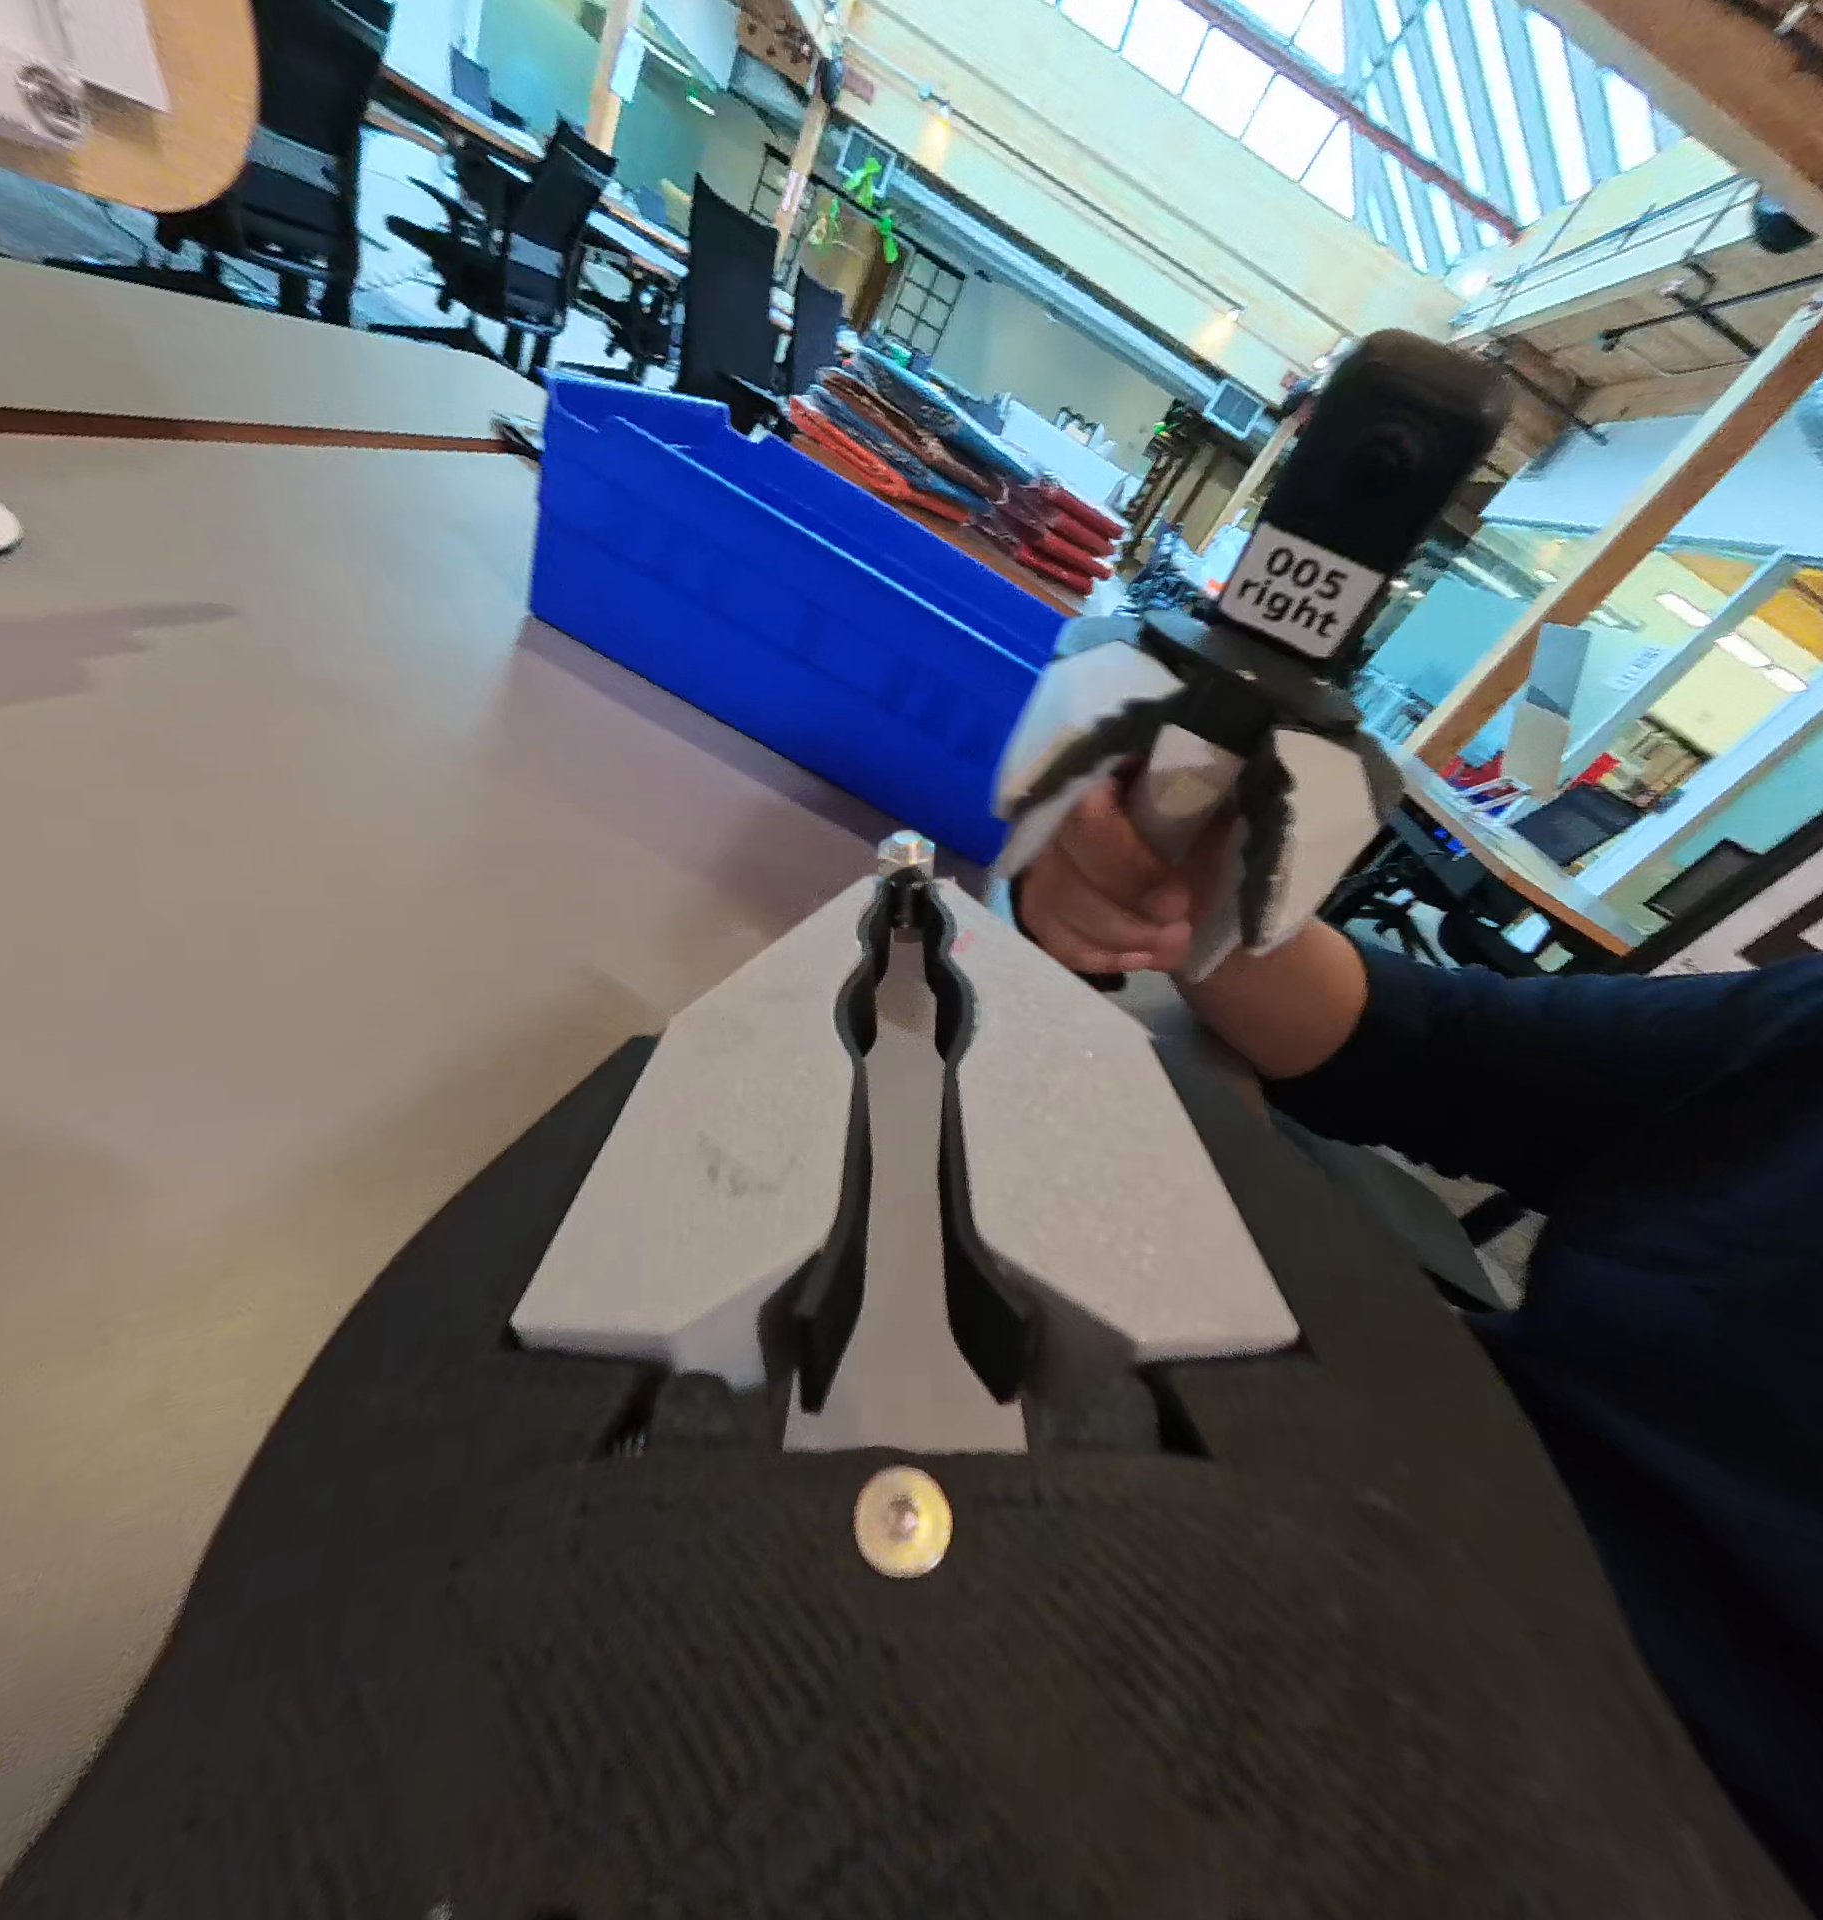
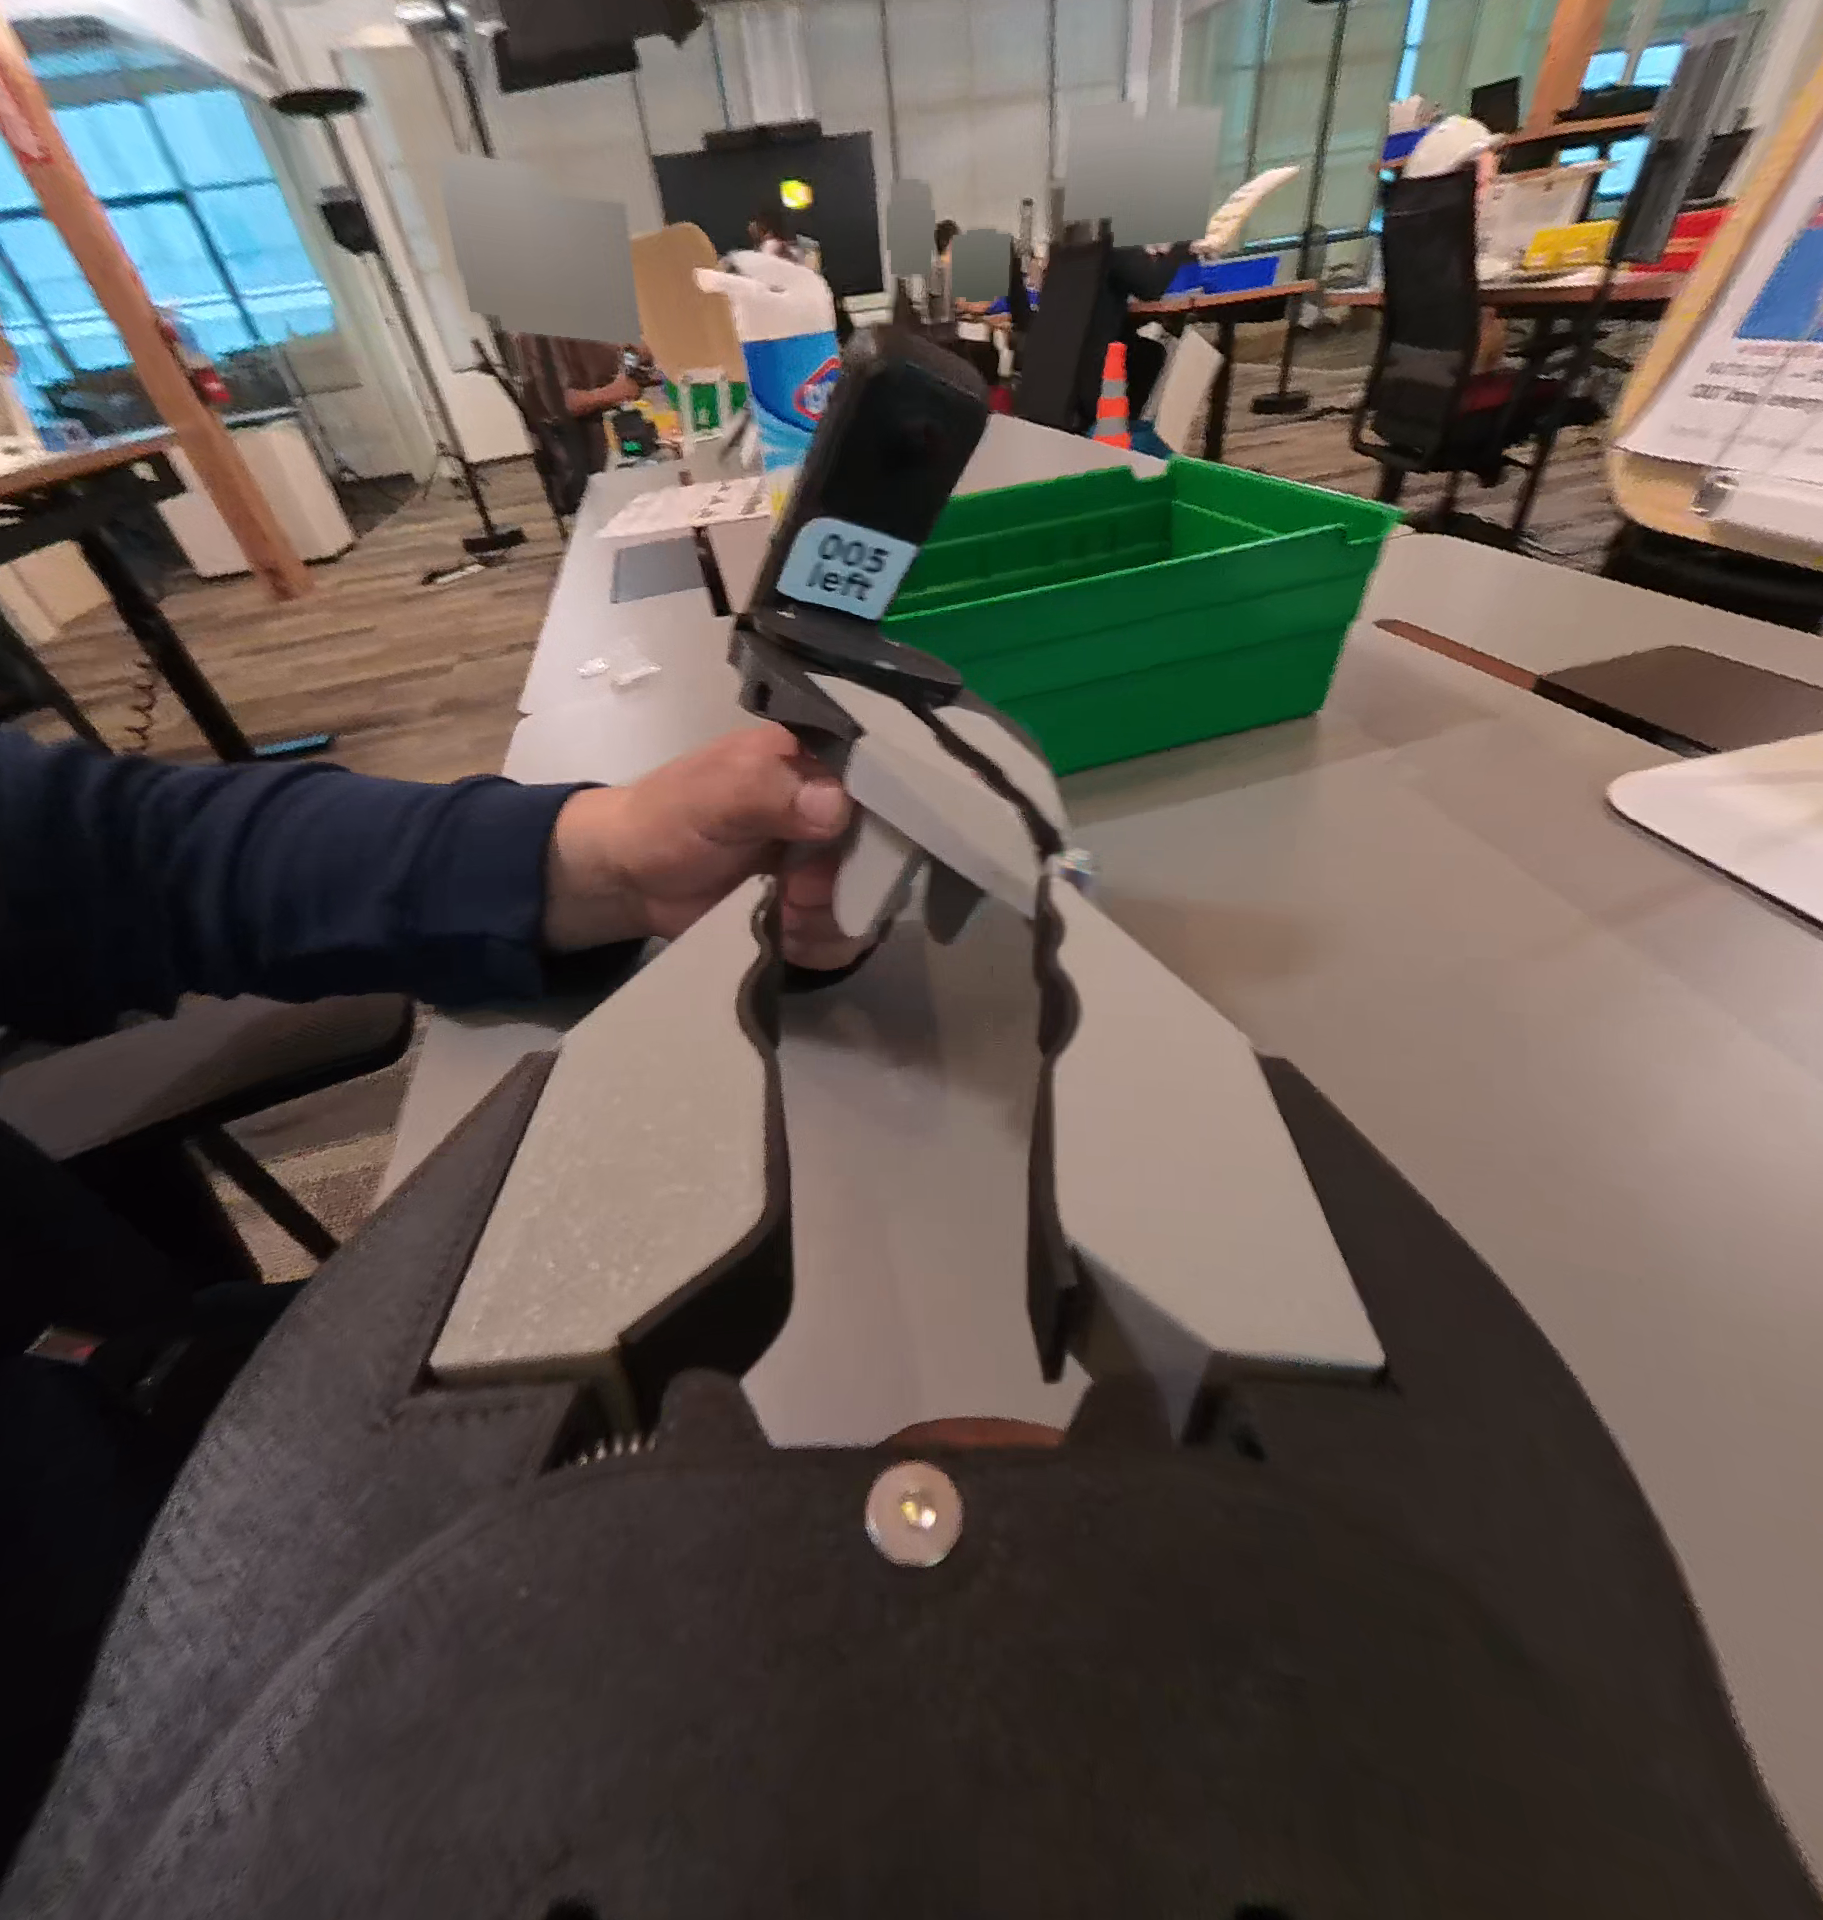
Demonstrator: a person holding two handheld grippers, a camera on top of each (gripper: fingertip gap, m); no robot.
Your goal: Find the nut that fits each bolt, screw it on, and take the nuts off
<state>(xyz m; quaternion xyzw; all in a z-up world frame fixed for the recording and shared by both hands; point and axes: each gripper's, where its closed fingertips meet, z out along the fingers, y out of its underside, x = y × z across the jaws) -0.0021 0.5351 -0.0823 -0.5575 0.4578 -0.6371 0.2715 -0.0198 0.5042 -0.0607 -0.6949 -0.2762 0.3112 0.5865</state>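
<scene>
Left wrist view: the left gripper (image 1: 902,914) has its grey, black-lined fingers (image 1: 782,1049) pinched on a small dark bolt with a silver hex nut (image 1: 907,857) on its tip, held above the grey-brown table (image 1: 263,831). Beyond it, the right gripper (image 1: 1198,821) is held in a hand (image 1: 1104,894) with a dark blue sleeve; its fingers stand spread, nothing between them. A blue plastic bin (image 1: 782,613) sits on the table behind.

Right wrist view: the right gripper (image 2: 902,935) confirms the spread, with a wide gap between its grey fingers (image 2: 1146,1143) and no object held. The left gripper (image 2: 1047,862) appears from its side, gripped by a hand (image 2: 699,842); the nut (image 2: 1075,862) is only a small silvery blur at its tip. Only this view shows a green plastic bin (image 2: 1146,634), a white board (image 2: 1759,821) at the right table edge, and a spray bottle (image 2: 782,353) farther back.

Room: open workspace with black office chairs, further desks, wooden posts, large windows; background is blurred.
</scene>
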